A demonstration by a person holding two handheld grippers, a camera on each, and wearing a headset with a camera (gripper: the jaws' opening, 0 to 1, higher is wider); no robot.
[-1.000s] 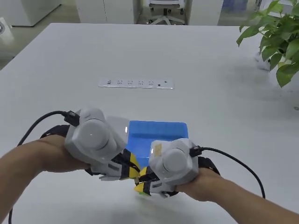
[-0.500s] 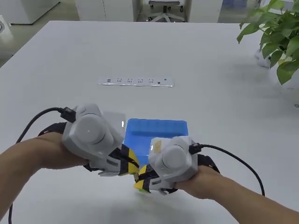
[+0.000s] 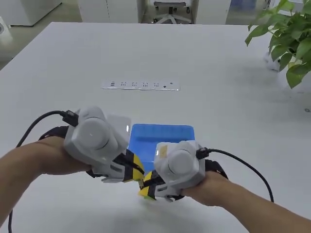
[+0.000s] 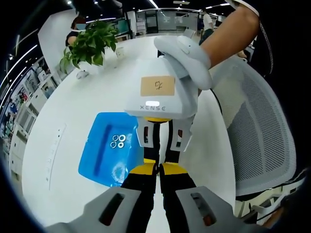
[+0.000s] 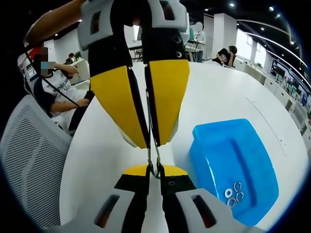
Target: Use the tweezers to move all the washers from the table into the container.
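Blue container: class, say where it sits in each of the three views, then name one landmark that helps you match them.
Head view: the blue container is at centre, in the lower half.
Left gripper view: it is at lower left, left of the meeting jaws.
Right gripper view: it is at lower right, right of the jaws.
Shared landmark: the washers lying inside it, seen in both gripper views.

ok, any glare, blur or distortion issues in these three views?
Head view: even soft light, faint shadow on the table, no blur. Left gripper view: heavy fisheye bend at the table edge; washers in the container are crisp. Right gripper view: left claw looms oversized, tweezers sharp, ceiling spots bright but no flare.
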